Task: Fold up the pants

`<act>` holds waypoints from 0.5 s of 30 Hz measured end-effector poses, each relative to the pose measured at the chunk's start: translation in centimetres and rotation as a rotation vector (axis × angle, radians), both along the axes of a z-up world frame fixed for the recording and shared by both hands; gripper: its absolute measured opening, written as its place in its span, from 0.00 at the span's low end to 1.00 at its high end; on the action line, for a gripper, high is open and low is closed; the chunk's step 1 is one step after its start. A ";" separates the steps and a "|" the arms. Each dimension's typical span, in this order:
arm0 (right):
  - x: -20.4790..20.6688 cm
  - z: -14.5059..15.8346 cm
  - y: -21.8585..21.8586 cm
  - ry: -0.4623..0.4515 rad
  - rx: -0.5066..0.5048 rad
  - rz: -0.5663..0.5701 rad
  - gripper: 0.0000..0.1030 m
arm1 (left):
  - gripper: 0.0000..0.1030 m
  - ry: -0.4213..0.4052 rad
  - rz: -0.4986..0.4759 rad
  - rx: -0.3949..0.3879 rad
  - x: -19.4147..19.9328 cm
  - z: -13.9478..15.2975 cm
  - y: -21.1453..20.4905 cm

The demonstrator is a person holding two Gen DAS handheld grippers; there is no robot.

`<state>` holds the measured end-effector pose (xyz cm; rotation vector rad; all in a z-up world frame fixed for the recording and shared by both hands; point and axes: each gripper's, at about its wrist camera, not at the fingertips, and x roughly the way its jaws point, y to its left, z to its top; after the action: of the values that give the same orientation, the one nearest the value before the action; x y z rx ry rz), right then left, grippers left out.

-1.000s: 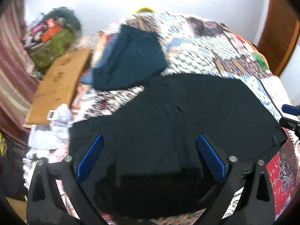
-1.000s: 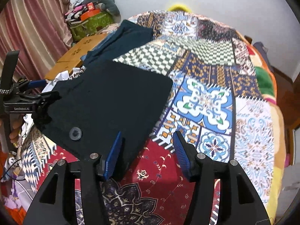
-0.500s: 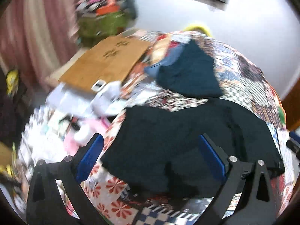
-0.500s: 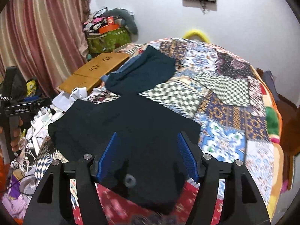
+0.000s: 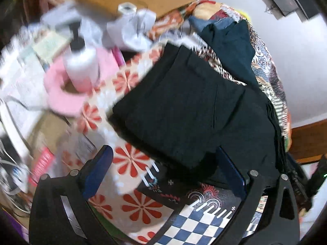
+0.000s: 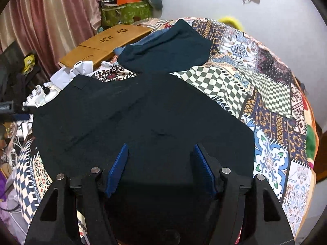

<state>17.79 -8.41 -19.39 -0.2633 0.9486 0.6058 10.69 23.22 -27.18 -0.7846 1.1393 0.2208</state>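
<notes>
Across the middle of the patchwork bedspread (image 6: 271,94) lie the black pants (image 6: 143,118), spread fairly flat, their near edge running under the right tool (image 6: 161,167). That tool hangs just above the cloth with its blue-padded fingers (image 6: 119,167) well apart, nothing between them. Beyond the pants, at the far side of the bed, a dark teal garment (image 6: 169,51) lies folded, with a strip of blue fabric (image 6: 141,41) showing at its left edge. Farther left sit a wooden lap desk (image 6: 106,45), crumpled white paper (image 6: 79,68) and a green box (image 6: 126,13) against the pink curtain (image 6: 47,20).

From the left wrist view, blurred and tilted, the pants (image 5: 194,110) show as a stacked dark mass at the bed's left edge, one layer lapped over another. The left tool (image 5: 165,173) is held at that near-left corner, its fingers (image 5: 98,171) wide apart; whether the right finger touches the cloth cannot be told. Left of the bed a white pump bottle (image 5: 80,61) stands by a pink ring-shaped thing (image 5: 61,94), among smeared clutter.
</notes>
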 end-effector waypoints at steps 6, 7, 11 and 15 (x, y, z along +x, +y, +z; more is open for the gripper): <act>0.3 -0.2 0.1 0.021 0.012 0.013 0.60 | 0.98 -0.029 0.004 -0.118 0.7 -1.4 0.2; 0.3 -0.3 0.0 0.026 0.019 0.010 0.60 | 0.98 -0.036 -0.008 -0.140 1.2 -1.7 0.0; 0.7 -0.6 -0.3 0.059 0.063 -0.006 0.62 | 0.93 -0.043 -0.021 -0.137 2.8 -2.5 0.1; 0.7 -0.8 -0.5 0.067 0.079 -0.017 0.62 | 0.64 -0.022 -0.013 -0.071 3.9 -2.6 0.9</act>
<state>18.46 -8.87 -20.17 -0.1647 0.9876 0.6382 14.61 24.10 -29.82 -0.8404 1.1364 0.1606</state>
